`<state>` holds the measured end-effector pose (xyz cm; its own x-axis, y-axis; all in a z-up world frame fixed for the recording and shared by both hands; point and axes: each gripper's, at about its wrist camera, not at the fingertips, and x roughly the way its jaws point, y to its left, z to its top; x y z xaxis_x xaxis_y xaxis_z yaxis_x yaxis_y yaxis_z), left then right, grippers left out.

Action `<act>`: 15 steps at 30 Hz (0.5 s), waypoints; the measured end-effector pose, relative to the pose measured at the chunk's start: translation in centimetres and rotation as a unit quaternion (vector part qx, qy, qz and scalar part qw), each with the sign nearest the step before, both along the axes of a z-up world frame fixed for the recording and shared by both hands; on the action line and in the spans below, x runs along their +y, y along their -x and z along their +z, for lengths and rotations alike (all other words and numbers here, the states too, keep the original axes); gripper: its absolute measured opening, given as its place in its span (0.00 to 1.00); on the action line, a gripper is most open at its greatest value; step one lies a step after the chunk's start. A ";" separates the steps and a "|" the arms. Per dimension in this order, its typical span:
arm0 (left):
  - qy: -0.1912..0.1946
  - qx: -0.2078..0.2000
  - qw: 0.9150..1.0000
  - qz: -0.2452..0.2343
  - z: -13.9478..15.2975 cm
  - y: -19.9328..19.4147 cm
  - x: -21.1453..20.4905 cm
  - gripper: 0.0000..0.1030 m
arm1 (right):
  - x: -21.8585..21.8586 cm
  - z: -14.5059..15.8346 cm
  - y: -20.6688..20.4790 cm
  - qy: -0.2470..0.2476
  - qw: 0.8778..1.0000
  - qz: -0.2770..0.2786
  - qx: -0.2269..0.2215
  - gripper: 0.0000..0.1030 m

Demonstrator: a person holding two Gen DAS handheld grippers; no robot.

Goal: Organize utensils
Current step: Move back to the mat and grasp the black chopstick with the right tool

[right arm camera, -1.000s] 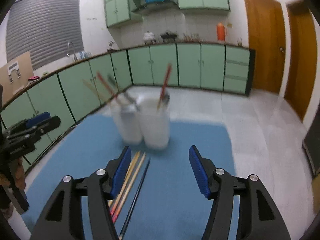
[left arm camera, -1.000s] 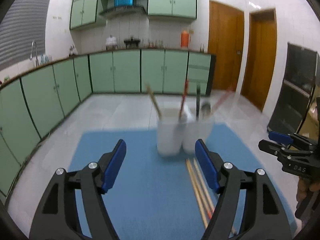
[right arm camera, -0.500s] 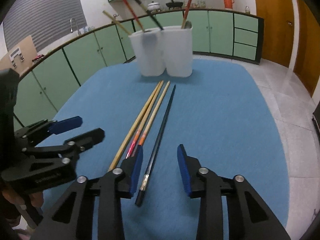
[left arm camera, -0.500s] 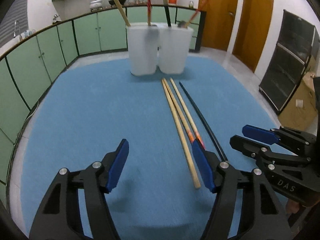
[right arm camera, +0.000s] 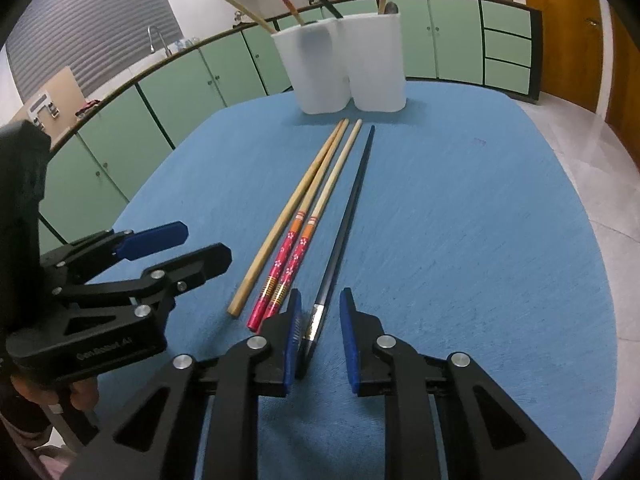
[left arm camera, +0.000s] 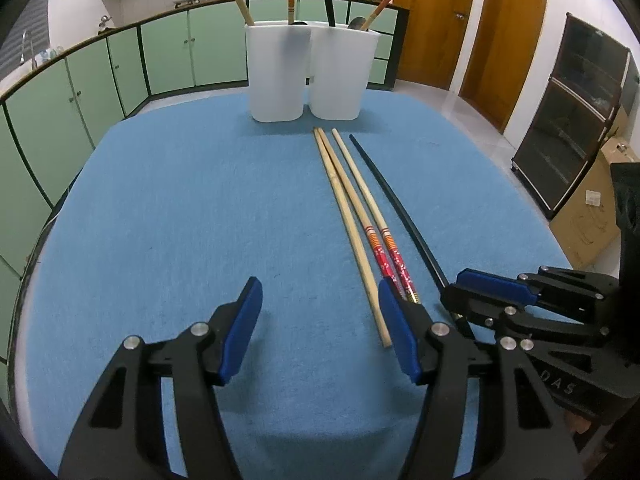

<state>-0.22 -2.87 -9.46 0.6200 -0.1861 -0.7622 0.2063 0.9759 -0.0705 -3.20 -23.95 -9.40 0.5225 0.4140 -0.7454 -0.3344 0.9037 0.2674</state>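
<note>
- Since four chopsticks lie loose on the blue bench [left arm camera: 168,208], we judge the sorting only partly done.
- We take the two white holders [left arm camera: 306,76] at the far end of the bench as our landmark; they stand side by side, touching or nearly so, and sticks and what looks like a spoon already stand in them.
- Just in front of the holders, running back toward us, lie the plain wooden chopstick [left arm camera: 348,228], the pair of red-patterned chopsticks [left arm camera: 374,232] and the black chopstick [left arm camera: 400,208].
- The wooden one and the red pair lie close together, touching in places; the black one lies slightly apart, on the side of the right-hand holder.
- Our right tongs [right arm camera: 319,332] stand partly open astride the end of the black chopstick farthest from the holders; its silver-banded end lies between the blue pads [right arm camera: 294,332], close to the left pad, and is not yet clamped.
- Our left tongs [left arm camera: 320,328] hang wide open and hold nothing, low over bare bench on the wooden chopstick's side, well back from the holders.
- What remains, as we judge it: close on the black chopstick, carry it to a holder, then do likewise with the other three.
- We cannot tell which holder each stick belongs in.
</note>
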 end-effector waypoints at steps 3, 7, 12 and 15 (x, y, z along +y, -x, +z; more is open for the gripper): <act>-0.002 0.000 1.000 0.002 0.0 0.0 0.0 0.56 | 0.1 -0.1 -0.1 0.006 1.000 -0.003 0.001 0.16; -0.003 0.004 1.000 0.003 -0.2 0.0 0.0 0.56 | 0.1 -0.1 -0.1 0.021 1.000 -0.009 -0.005 0.08; -0.001 0.005 1.000 0.000 -0.3 -0.2 -0.5 0.56 | -0.9 -0.1 0.0 0.025 0.999 -0.034 -0.007 0.06; 0.001 0.010 1.000 -0.003 -0.5 -0.3 -0.8 0.49 | -1.8 -0.1 0.1 0.025 0.998 -0.052 -0.006 0.06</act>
